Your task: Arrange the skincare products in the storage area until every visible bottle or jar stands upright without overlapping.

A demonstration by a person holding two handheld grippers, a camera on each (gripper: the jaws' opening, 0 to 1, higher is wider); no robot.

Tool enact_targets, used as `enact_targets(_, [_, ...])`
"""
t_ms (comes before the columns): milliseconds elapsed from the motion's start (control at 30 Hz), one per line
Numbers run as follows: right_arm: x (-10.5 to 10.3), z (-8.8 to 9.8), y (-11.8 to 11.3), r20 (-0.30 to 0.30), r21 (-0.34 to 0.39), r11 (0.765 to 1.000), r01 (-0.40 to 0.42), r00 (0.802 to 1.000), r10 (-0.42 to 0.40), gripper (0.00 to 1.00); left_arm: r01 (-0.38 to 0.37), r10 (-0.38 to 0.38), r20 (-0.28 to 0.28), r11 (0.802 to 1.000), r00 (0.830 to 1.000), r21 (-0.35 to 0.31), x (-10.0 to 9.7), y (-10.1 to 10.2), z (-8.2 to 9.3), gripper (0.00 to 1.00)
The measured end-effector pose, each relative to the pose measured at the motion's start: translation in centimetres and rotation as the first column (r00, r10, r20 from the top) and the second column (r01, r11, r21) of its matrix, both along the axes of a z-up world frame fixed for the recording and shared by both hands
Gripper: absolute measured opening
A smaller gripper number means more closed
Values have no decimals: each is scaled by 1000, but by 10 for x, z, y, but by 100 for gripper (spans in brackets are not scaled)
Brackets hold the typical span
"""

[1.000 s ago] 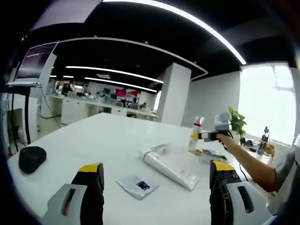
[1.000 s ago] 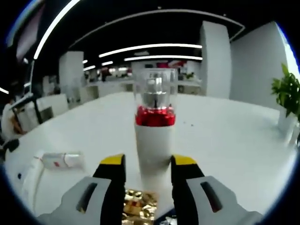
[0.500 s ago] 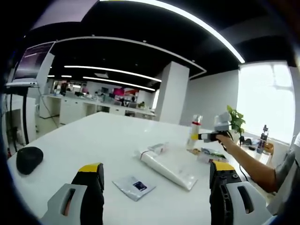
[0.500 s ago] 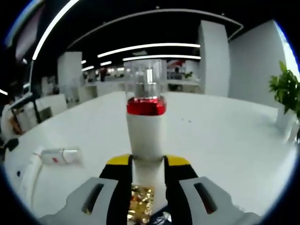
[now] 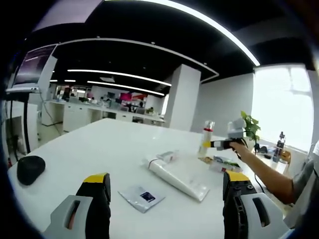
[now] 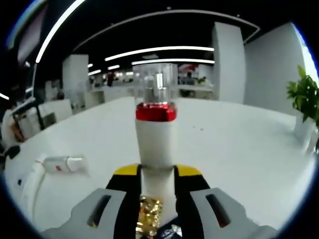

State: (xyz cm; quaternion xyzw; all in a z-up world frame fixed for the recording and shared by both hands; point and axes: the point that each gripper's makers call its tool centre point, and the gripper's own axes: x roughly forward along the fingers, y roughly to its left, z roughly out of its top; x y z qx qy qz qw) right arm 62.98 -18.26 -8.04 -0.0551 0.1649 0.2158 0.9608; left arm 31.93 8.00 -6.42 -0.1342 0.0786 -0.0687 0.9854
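Note:
A white pump bottle (image 6: 156, 142) with a red band and a clear cap stands upright, and my right gripper (image 6: 156, 175) is shut on its lower body. From the left gripper view, the same bottle (image 5: 206, 140) shows at the far side of the white table (image 5: 104, 144), with the right gripper (image 5: 219, 144) on it. A large white tube (image 5: 179, 178) lies flat in mid-table, with a small tube (image 5: 167, 157) behind it. My left gripper (image 5: 167, 199) hangs open over the near table with nothing between its fingers.
A flat sachet (image 5: 143, 197) lies just ahead of the left gripper. A black mouse (image 5: 30, 168) sits at the far left. Gold packets (image 6: 149, 219) lie under the right gripper, beside other packets (image 5: 224, 164). A potted plant (image 6: 304, 99) stands to the right. A person's arm (image 5: 266, 174) reaches in.
The right gripper's jaws have closed onto the bottle's lower body and stayed there. The left gripper view has shifted only slightly.

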Motion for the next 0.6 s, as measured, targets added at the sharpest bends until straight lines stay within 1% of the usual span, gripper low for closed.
enact_targets(100, [-6,3,-4,-3,1,1000,-2,1000,2,24,-2,2,5,1000,1000,-5,0,1,1,96])
enact_targets(133, [-11,5,-1,-16,20,999,-26,1000,26,26,-2,2,6,1000,1000,-6,0,1,1,96])
enact_targets(167, [-16,5,5,-36,41,997,-65,997,66,29,-2,2,5,1000,1000,-6,0,1,1,96])
enact_targets(200, [-21,3,8,-63,44,995,-85,994,87,34,-2,2,5,1000,1000,-6,0,1,1,96])
enact_targets(233, [-25,8,12,-48,65,992,-108,993,111,36,-1,1,4,1000,1000,-5,0,1,1,96])
enact_targets(300, [-36,20,17,-23,103,984,-147,988,150,35,3,-3,3,1000,1000,-3,0,0,0,96])
enact_targets(333, [-41,26,18,-15,119,979,-166,986,169,35,3,-3,3,1000,1000,-4,0,1,0,96])
enact_targets(367, [-43,28,18,-13,126,977,-171,985,174,36,4,-4,4,1000,1000,-5,0,1,1,96])
enact_targets(400, [-49,35,20,0,149,969,-198,980,201,38,5,-5,5,1000,1000,-8,0,1,0,96])
enact_targets(467, [-61,45,21,16,177,954,-240,970,241,43,5,-5,4,1000,1000,-10,1,1,0,96])
enact_targets(533, [-73,51,24,35,187,938,-291,957,289,51,5,-5,4,1000,1000,-11,1,1,-1,96])
enact_targets(567, [-78,53,24,42,188,935,-302,953,299,55,6,-6,3,1000,1000,-13,1,0,-2,96])
enact_targets(600, [-86,56,26,60,179,925,-334,943,328,61,7,-7,2,1000,1000,-14,1,0,-2,96])
